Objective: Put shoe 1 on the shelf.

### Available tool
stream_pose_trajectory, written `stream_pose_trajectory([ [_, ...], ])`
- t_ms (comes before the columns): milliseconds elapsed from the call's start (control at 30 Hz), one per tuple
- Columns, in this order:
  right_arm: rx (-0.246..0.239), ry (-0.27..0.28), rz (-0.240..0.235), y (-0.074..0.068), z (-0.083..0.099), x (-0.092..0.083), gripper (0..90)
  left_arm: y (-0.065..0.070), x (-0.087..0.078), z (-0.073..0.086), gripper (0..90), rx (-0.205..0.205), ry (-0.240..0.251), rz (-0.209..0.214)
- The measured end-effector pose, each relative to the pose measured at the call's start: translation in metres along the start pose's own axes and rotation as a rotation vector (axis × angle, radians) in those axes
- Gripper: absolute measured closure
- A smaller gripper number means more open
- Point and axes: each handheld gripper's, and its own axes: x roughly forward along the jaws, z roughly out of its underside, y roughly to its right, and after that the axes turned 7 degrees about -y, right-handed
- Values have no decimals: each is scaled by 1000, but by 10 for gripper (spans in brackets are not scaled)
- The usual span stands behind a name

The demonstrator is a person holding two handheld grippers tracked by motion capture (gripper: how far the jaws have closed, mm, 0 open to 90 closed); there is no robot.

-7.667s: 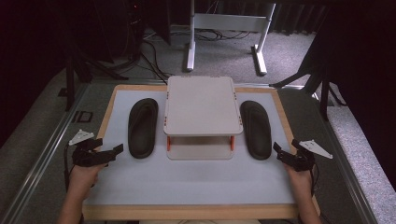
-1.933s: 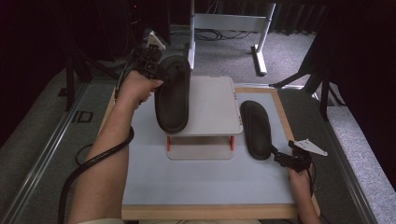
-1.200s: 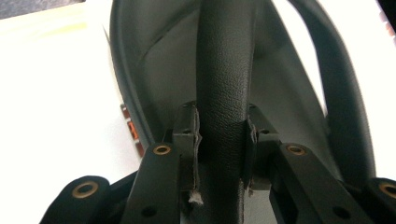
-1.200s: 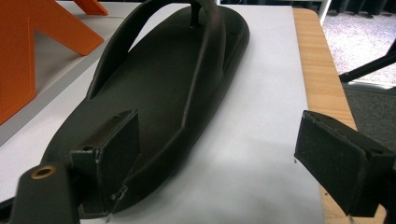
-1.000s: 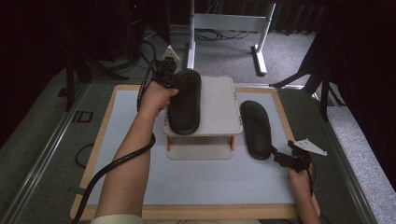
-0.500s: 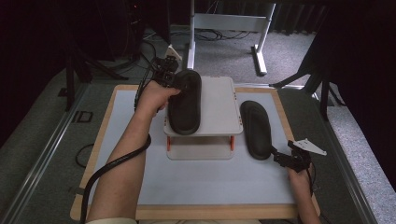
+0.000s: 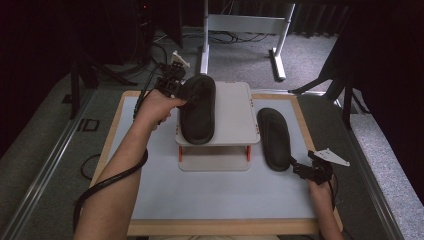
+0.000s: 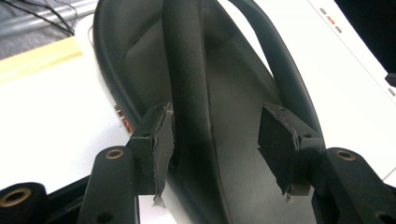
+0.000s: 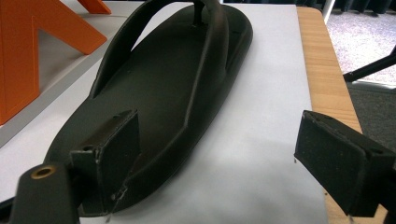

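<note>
table [image 7: 150,200] in the high view carries a pale mat inside a wooden rim, on grey carpet, with dark room and a white stand [image 7: 240,30] behind. a white two-level rack [image 7: 235,107] stands at the middle of the mat. one black sandal [image 7: 197,115] lies lengthwise on its top shelf, toward the left edge of that shelf. my left claw [image 7: 176,86] sits at the far end of this sandal. the second sandal [image 7: 274,137] lies on the mat just right of the rack, and my right claw [image 7: 299,169] rests at its near end. bare mat lies open in front of the rack and along the left rim.

left gripper view: my jaws have just been opening; the pads [image 8: 156,147] stand apart on either side of the sandal's strap [image 8: 187,74] without pressing it. white shelf shows on both sides.

right gripper view: my jaws stand wide. the left pad sits against the second sandal's edge [image 9: 154,93], the right pad [image 9: 334,158] over bare mat near the wooden rim [image 9: 322,60]. an orange rack leg [image 9: 37,42] stands at left.
</note>
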Motion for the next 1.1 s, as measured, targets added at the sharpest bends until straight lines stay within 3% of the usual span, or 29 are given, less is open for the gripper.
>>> stream_pose_trajectory([
  [133, -3, 0, 2, -1, 0, 0, 135, -1, -7, 10, 446, 28, 13, -3],
  [333, -6, -5, -2, 0, 0, 0, 135, -9, -13, 28, 456, 38, 51, 36],
  [400, -10, -6, -2, -1, 0, 1, 135, -12, -14, 35, 456, 38, 64, 33],
  [500, -10, -6, -2, -1, 0, 1, 135, -17, -18, 46, 456, 34, 84, 69],
  [667, -11, -8, -3, -1, 0, 1, 135, -27, -23, 64, 456, 25, 127, 89],
  [767, -13, -9, -2, -1, 0, 1, 135, -28, -22, 71, 456, 43, 115, 56],
  [800, -14, -9, -1, -1, 0, 1, 135, -30, -21, 81, 456, 46, 126, 39],
  [967, -14, -8, 0, -1, 0, 1, 135, -37, -16, 104, 455, 53, 161, 84],
  [1100, -15, -12, 0, -1, 0, 1, 135, -44, -11, 124, 456, 26, 214, 107],
])
